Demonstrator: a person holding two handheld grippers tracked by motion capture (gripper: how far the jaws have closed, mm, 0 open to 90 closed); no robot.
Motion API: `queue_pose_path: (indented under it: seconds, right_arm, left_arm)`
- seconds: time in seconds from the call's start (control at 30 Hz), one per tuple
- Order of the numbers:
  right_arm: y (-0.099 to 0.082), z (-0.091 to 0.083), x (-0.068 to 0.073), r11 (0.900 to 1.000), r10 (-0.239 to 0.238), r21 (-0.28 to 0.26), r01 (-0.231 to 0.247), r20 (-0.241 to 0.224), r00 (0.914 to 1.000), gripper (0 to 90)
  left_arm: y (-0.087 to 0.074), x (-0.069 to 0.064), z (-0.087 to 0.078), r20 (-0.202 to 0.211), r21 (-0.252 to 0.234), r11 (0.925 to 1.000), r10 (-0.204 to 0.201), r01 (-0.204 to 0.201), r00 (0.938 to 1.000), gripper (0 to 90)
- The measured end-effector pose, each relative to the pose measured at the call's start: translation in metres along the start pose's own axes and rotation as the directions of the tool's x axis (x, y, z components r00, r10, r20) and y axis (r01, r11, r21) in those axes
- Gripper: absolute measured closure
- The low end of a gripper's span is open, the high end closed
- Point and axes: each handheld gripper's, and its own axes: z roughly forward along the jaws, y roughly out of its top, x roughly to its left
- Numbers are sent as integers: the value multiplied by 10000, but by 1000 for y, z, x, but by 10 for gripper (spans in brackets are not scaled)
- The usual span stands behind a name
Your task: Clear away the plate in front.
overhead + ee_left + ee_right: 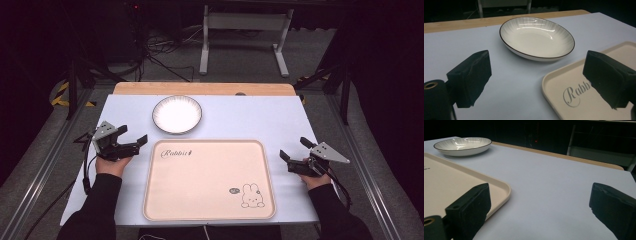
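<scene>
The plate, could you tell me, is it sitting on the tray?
No, the plate rests on the white table just beyond the tray's far edge.

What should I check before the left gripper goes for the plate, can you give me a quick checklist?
1. Left gripper open: ok, jaws spread wide.
2. Plate empty: ok.
3. Plate apart from the tray: ok, a strip of table lies between them.
4. Path from left gripper to plate free: ok.
5. Right gripper out of the way: ok, open at the tray's right edge.
6. Tray surface free for the plate: ok.
</scene>
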Motion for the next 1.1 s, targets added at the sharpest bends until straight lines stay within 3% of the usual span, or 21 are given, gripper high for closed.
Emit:
queue_pose_path:
  seconds: [0.27, 0.53, 0.77, 0.97, 1.1]
  right_arm:
    - [0, 0, 1, 10000, -51, 24, 51, 1, 10000, 43]
    - [0, 0, 2, 9999, -163, -23, 164, 112, 9998, 46]
    - [0, 0, 2, 9999, -151, -3, 151, 97, 9998, 50]
    - [0, 0, 2, 9998, -201, 13, 201, 131, 9997, 51]
    - [0, 0, 2, 9998, -188, 24, 188, 160, 9997, 53]
  left_arm:
    - [23, 3, 17, 137, 170, 9998, 132, -134, 9998, 66]
    - [32, 0, 28, 346, 234, 9995, 224, -233, 9991, 68]
    - [42, 9, 39, 283, 284, 9993, -250, 242, 9993, 73]
    - [46, 18, 50, 160, 216, 9986, -480, 476, 9987, 76]
    - [49, 22, 59, 145, 488, 9977, -483, 476, 9987, 74]
